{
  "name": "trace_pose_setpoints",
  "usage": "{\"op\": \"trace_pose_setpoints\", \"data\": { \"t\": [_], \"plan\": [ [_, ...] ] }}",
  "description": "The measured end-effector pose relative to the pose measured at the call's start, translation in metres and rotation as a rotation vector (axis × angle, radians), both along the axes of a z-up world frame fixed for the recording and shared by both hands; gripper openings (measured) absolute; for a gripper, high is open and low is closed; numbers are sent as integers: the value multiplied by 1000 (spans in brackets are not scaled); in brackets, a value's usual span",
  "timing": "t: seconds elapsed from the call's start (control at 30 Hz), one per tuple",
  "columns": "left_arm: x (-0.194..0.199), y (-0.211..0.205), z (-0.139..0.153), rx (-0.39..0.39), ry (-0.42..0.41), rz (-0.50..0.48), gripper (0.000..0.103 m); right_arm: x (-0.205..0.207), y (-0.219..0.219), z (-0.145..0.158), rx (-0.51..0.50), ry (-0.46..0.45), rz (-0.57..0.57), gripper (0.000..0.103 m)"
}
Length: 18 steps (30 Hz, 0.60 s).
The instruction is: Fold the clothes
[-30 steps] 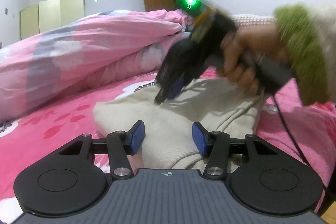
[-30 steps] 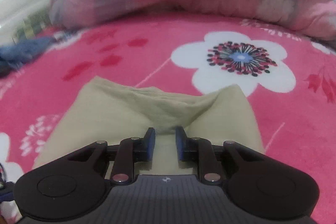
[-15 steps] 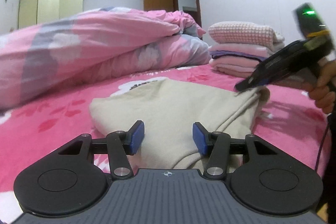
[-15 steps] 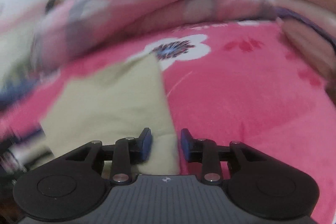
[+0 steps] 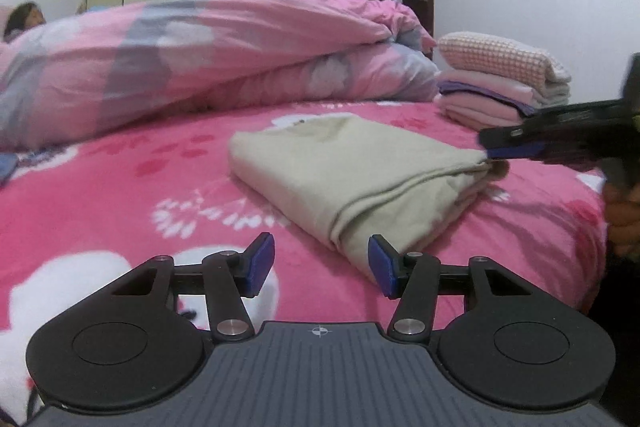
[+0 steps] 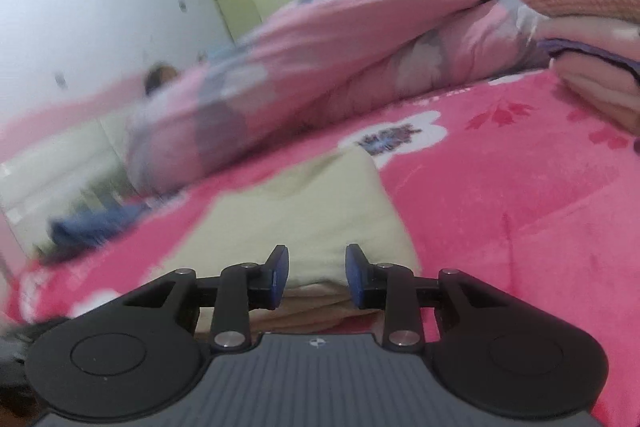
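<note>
A cream garment [image 5: 352, 163] lies folded into a thick rectangle on the pink flowered bed [image 5: 120, 195]. My left gripper [image 5: 322, 265] is open with nothing between its pads, and the garment's near corner lies just beyond its right pad. My right gripper [image 5: 512, 147] comes in from the right, its tip at the garment's right corner. In the right wrist view, that gripper [image 6: 317, 275] is open, its blue pads apart over the near edge of the garment [image 6: 304, 215]. A hand [image 5: 624, 219] holds it at the frame's edge.
A bunched pink quilt [image 5: 200, 59] fills the back of the bed. A stack of folded clothes [image 5: 500, 83] sits at the back right, close to the right gripper. Blue cloth [image 6: 96, 223] lies at the far left. A person [image 5: 24, 19] lies beyond the quilt.
My right gripper swung from the middle of the garment out to its right corner, and its pads spread wider. My left gripper shifted left, so the garment now lies ahead and right of it.
</note>
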<state>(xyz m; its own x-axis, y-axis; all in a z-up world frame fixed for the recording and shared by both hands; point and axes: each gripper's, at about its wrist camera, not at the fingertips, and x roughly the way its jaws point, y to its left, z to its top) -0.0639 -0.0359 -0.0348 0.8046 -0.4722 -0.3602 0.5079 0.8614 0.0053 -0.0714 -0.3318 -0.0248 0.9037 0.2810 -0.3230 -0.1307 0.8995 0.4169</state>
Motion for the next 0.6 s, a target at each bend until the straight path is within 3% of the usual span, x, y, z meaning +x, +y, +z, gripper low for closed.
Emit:
{"op": "trace_pose_setpoints", "data": {
  "t": [0.17,0.3,0.37,0.5,0.6],
  "plan": [
    [7,-14,-4,54,-42,-25,35,-30,6,-5,179,17,105,34],
    [8,-9,-2,23,-36,-16,25,-25,20,-31,390,106,167,34],
    [6,-5,-1,17,-38,-12,24,-21,27,-40,439,127,178,34],
    [4,6,-8,3,3,4,24,-16,40,-43,432,123,203,33],
    [5,19,-14,-39,50,28,24,-24,62,-35,271,87,225,33]
  ]
}}
